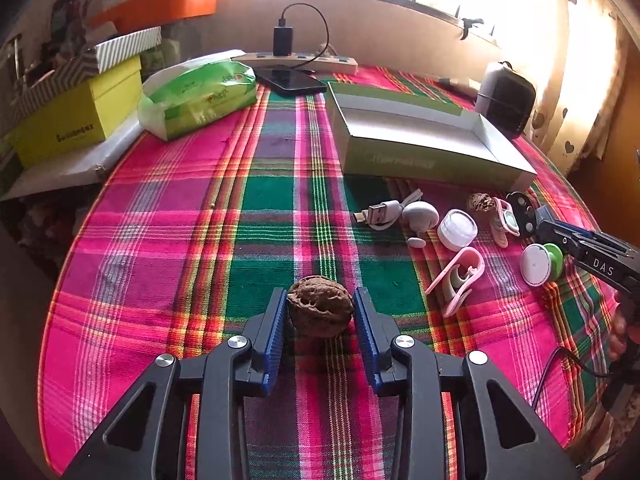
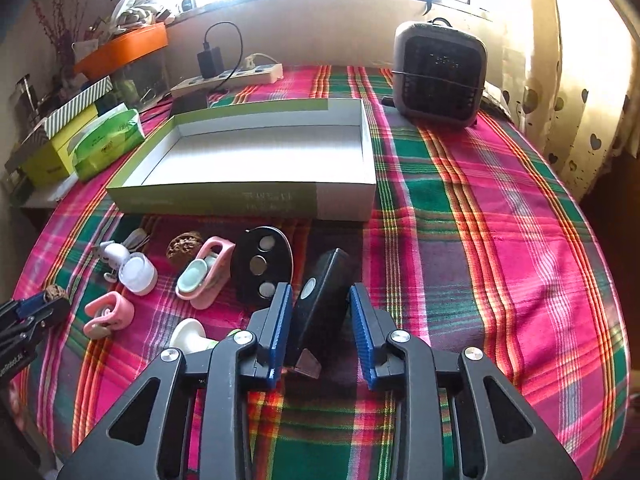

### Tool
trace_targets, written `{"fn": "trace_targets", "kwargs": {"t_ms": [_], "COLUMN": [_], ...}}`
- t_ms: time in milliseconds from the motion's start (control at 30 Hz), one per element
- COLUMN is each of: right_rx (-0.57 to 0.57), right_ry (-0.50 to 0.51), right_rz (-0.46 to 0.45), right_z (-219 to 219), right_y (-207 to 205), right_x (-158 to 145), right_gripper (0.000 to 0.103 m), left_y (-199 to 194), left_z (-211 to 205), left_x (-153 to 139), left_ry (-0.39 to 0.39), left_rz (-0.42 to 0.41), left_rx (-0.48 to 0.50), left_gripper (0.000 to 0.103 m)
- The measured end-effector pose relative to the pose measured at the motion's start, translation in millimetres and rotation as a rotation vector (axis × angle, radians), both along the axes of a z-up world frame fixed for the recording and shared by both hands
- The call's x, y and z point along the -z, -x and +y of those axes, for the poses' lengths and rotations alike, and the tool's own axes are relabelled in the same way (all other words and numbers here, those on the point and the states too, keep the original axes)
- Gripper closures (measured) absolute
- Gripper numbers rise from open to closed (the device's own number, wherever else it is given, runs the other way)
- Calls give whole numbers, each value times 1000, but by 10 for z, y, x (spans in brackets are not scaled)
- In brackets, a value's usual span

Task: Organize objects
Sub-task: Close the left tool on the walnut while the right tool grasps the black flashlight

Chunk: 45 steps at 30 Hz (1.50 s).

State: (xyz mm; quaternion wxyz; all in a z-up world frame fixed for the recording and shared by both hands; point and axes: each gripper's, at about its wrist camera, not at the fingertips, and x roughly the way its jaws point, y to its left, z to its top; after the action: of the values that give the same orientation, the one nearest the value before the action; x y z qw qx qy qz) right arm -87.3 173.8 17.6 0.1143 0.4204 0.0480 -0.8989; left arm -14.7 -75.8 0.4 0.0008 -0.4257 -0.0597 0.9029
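Observation:
A brown walnut (image 1: pixel 320 312) sits on the plaid tablecloth between the blue pads of my left gripper (image 1: pixel 320 300), and both pads touch its sides. In the right wrist view my right gripper (image 2: pixel 320 292) is shut on a slim black device (image 2: pixel 320 316) with a round silver button, which lies tilted between the pads. An open green-and-white box (image 2: pixel 224 200) stands empty just beyond. To the left of the device lie a black oval with three metal discs (image 2: pixel 262 266), two pink clips (image 2: pixel 108 314), a white jar (image 2: pixel 138 274) and a second walnut (image 2: pixel 184 246).
A green tissue pack (image 1: pixel 196 96), a yellow box (image 1: pixel 76 120), a power strip (image 1: pixel 296 60) and a dark phone (image 1: pixel 292 80) line the far left. A grey fan heater (image 2: pixel 440 72) stands at the back right. A USB cable (image 1: pixel 380 212) lies by the box.

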Motion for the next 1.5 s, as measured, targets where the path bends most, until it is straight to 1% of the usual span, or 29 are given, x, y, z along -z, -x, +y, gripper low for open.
{"fn": "trace_targets", "kwargs": {"t_ms": [300, 400, 633, 733, 800, 900, 1267, 1333, 1400, 1500], "right_rx": [8, -8, 15, 10, 8, 3, 2, 1, 1, 3], "right_ry": [-63, -72, 3, 37, 27, 23, 6, 5, 4, 9], "right_rz": [10, 10, -9, -51, -32, -32, -19, -15, -14, -15], "right_z": [71, 35, 111, 119, 95, 72, 54, 56, 57, 69], "right_y": [-5, -1, 19, 36, 16, 18, -25, -34, -35, -33], "right_x": [-23, -13, 21, 93, 85, 91, 95, 97, 96, 95], "right_gripper": [75, 75, 74, 73, 69, 69, 69, 70, 75, 78], "left_y": [61, 81, 124, 138, 141, 149, 143, 140, 136, 133], "left_z": [32, 54, 61, 60, 61, 68, 70, 65, 60, 59], "left_x": [-7, -5, -6, -4, -4, -2, -2, -1, -1, -2], "left_ry": [-6, 4, 17, 24, 29, 41, 31, 28, 24, 26], "left_rz": [-1, 0, -5, -7, -6, -11, -9, -8, -7, -8], "left_rx": [7, 8, 5, 2, 7, 14, 0, -3, -6, -9], "left_gripper": [72, 72, 72, 72, 72, 72, 73, 73, 73, 73]}}
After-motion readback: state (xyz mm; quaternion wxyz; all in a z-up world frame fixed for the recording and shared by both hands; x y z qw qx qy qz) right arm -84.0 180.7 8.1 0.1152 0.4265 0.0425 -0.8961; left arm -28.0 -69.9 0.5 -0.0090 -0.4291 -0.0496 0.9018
